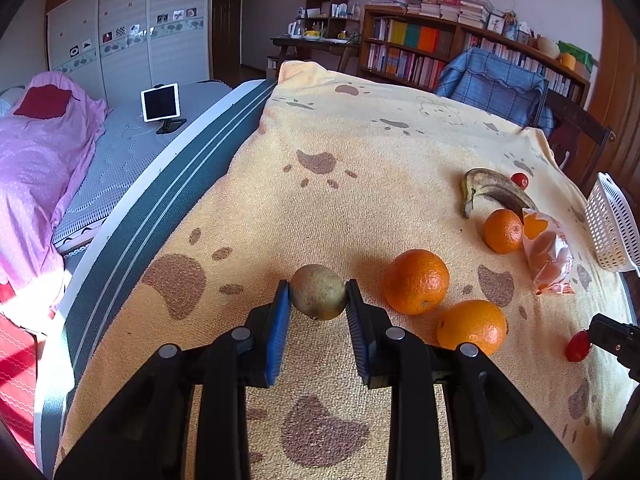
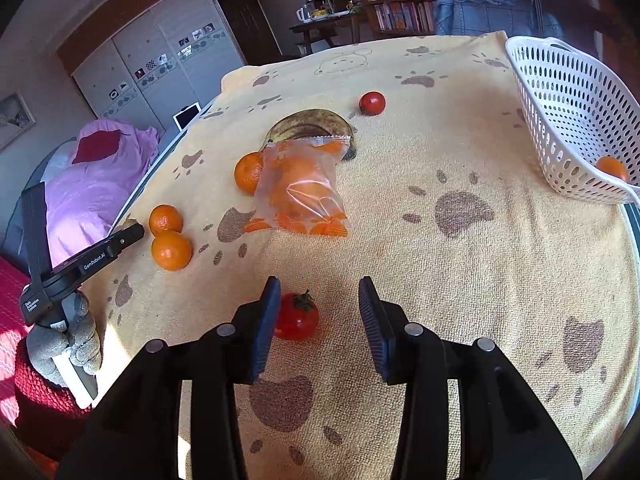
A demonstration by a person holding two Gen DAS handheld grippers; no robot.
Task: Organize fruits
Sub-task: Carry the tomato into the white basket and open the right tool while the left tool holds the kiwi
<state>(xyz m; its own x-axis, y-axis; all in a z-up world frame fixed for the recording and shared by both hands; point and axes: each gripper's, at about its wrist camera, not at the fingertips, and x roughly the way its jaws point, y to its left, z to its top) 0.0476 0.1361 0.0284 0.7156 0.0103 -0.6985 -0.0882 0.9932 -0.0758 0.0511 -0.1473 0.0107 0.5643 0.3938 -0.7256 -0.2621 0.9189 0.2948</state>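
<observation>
My left gripper (image 1: 318,294) is shut on a brownish-green pear (image 1: 318,291), low over the yellow towel (image 1: 360,152). Two oranges (image 1: 416,282) (image 1: 472,326) lie to its right, a third orange (image 1: 502,231) further back. My right gripper (image 2: 318,304) is open around a red tomato (image 2: 297,316), which rests on the towel against the left finger. A clear bag of orange fruit (image 2: 300,188), a dark banana (image 2: 310,124) and a second tomato (image 2: 372,103) lie beyond. The white basket (image 2: 560,120) at the right holds one orange (image 2: 612,168).
The towel covers a table beside a bed (image 1: 132,152) with a pink quilt (image 1: 36,160) and a tablet (image 1: 160,102). A chair with a blue jacket (image 1: 488,84) and bookshelves (image 1: 420,48) stand behind the table.
</observation>
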